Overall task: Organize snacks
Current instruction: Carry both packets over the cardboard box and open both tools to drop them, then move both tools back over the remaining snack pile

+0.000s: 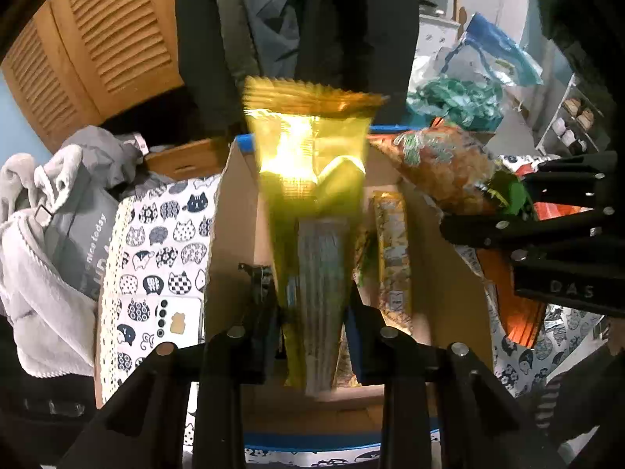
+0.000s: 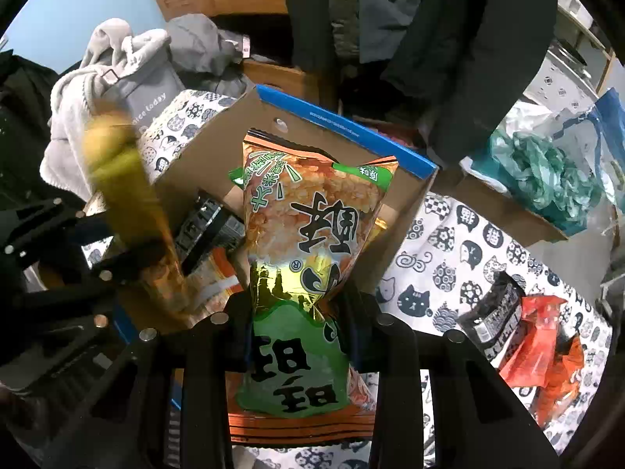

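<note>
Yellow-green packet [image 1: 308, 203]: long, shiny, translucent foil with a crimped gold top edge; blurred; upright over the cardboard box [image 1: 234, 211], bright glare near its top.
Left gripper [image 1: 312, 312]: pinching the lower part of the yellow-green packet, fingers pressed against both its sides.
Rice-cracker bag [image 2: 308, 242]: orange and green foil pouch with bold black characters and a picture of puffed grains; creased at the waist where squeezed.
Right gripper [image 2: 300, 312]: clamped on the bag's narrow middle, fingers closed onto the foil; bag standing above the box's near right side.
Box contents: a slim yellow printed packet [image 1: 392, 258] upright against the right inner wall, other wrappers beside it, partly hidden.
Box edges: brown walls, blue-trimmed far rim [image 2: 343, 125] with a hole; far left corner open and unfilled.
Cat-print cloth [image 2: 461, 258]: under the box, bare stretch to the right.
Right of box: black packet [image 2: 496, 312] touching a red-orange bag [image 2: 543, 344], both lying flat on the cloth.
Left of box: grey clothing heap [image 1: 50, 234], close to the wall.
</note>
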Demonstrator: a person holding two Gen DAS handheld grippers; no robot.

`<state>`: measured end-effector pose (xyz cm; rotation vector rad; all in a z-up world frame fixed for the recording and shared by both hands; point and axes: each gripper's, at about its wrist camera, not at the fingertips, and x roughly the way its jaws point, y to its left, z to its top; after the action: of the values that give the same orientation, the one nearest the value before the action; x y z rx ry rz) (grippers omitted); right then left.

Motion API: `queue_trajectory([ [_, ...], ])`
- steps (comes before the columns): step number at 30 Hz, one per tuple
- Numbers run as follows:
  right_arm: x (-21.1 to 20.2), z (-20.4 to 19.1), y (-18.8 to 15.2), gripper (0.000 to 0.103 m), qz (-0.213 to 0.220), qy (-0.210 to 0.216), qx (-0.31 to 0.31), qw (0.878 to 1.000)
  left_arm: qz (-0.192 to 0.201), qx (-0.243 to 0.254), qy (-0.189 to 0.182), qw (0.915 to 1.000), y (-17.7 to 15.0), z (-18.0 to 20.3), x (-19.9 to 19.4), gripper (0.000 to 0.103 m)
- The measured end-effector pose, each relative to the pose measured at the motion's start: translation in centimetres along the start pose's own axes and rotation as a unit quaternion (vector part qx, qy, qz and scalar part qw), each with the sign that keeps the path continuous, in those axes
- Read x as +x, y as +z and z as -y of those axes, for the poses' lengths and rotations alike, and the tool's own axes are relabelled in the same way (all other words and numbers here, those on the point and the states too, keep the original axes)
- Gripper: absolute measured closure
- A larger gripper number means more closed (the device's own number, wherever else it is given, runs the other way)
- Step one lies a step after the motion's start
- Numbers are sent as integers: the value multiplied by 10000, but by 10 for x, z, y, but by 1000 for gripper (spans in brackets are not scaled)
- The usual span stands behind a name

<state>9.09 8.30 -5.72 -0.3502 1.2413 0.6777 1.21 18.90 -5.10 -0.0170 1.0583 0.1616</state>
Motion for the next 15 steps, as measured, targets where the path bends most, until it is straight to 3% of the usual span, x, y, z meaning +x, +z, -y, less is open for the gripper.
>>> queue_trajectory([
  [4,4,-3,3,68,0,134,34,9999,-97,38,210,9997,-2,-1,8,56],
  [6,4,-4,5,65,30,166,64,9998,-11,79,324,9994,-1,1,4,37],
  [7,4,-5,5,59,28,153,64,9999,24,96,354,9993,-1,1,3,34],
  [15,-4,-6,-1,50,81,-55,-67,9999,155,195,403,9989,3,6,-5,30],
])
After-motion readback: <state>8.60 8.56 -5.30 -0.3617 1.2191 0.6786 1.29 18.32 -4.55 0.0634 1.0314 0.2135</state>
